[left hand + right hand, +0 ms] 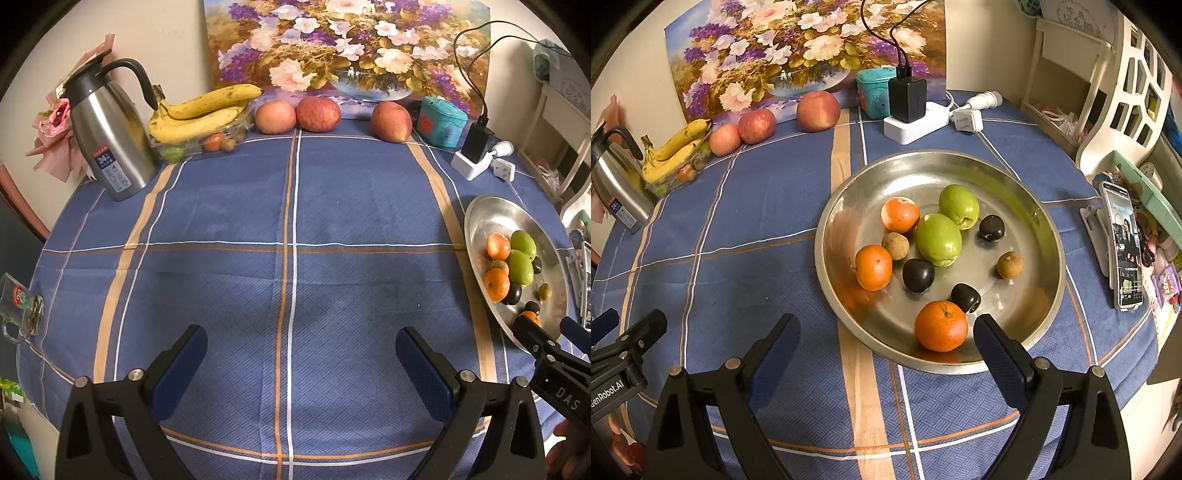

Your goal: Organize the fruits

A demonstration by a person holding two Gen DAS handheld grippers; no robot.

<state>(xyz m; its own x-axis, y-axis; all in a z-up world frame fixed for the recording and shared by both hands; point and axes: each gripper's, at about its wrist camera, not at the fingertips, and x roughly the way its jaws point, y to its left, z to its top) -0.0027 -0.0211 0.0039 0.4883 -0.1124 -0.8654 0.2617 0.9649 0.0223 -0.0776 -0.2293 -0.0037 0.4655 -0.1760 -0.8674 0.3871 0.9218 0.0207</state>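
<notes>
A round metal plate (1015, 184) on the blue checked cloth holds three oranges, two green fruits (938, 238), dark plums and small brown fruits. My right gripper (886, 332) hovers open at the plate's near rim, with the nearest orange (941, 325) just inside its right finger. My left gripper (301, 345) stands open over bare cloth, nothing between its fingers. The plate (484, 210) lies to its right. At the table's back are bananas (199, 112) on a clear tray (192, 146) of small fruit, and three apples (318, 114).
A steel jug (110, 140) stands back left, a glass mug (20, 308) at the left edge. A teal box (873, 92), charger and power strip (916, 122) sit behind the plate. A phone (1123, 247) on a stand is at right, near a white chair (1126, 110).
</notes>
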